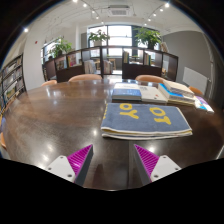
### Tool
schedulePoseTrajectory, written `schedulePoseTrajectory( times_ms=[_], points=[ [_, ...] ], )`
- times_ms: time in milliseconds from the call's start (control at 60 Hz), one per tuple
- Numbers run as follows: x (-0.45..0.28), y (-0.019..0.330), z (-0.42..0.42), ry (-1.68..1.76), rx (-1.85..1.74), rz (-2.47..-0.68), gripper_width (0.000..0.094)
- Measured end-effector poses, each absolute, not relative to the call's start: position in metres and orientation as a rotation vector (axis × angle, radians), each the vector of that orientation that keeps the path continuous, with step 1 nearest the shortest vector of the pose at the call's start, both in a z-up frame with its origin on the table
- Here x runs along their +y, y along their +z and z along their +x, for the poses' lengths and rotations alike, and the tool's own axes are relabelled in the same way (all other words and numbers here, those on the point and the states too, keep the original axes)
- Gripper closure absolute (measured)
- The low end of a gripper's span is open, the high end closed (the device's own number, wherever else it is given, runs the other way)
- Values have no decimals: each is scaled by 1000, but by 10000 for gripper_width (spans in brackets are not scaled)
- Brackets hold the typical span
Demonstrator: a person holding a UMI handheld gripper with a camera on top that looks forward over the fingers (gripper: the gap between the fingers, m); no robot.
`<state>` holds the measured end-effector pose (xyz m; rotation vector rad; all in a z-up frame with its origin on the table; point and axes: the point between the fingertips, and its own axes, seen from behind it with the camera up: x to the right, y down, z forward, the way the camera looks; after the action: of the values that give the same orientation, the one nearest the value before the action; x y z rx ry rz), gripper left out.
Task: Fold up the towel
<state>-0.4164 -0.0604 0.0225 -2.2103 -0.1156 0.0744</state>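
Note:
A grey-blue towel with yellow letters lies flat on the dark wooden table, just ahead of my fingers and a little to the right. My gripper is open and empty, hovering above the table short of the towel's near edge. The left pad and the right pad are magenta and stand wide apart with bare table between them.
Beyond the towel lie several folded cloths and books in a stack at the table's far right. Chairs stand behind the table. Shelves with plants and a window are at the back.

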Motion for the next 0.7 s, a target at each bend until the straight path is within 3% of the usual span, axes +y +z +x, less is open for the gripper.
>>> schedulePoseTrajectory(
  times_ms=[183,283,383,567,617,700],
  points=[
    [44,19,-453,49,-171,-2181,140],
    [69,16,-456,29,-184,-2169,198],
    [86,-7,-457,2,-193,-2237,346],
    [91,-9,-442,-70,-153,-2211,686],
    [93,-9,-434,-98,-125,-2210,832],
    [92,-9,-430,-105,-120,-2226,875]
  ],
)
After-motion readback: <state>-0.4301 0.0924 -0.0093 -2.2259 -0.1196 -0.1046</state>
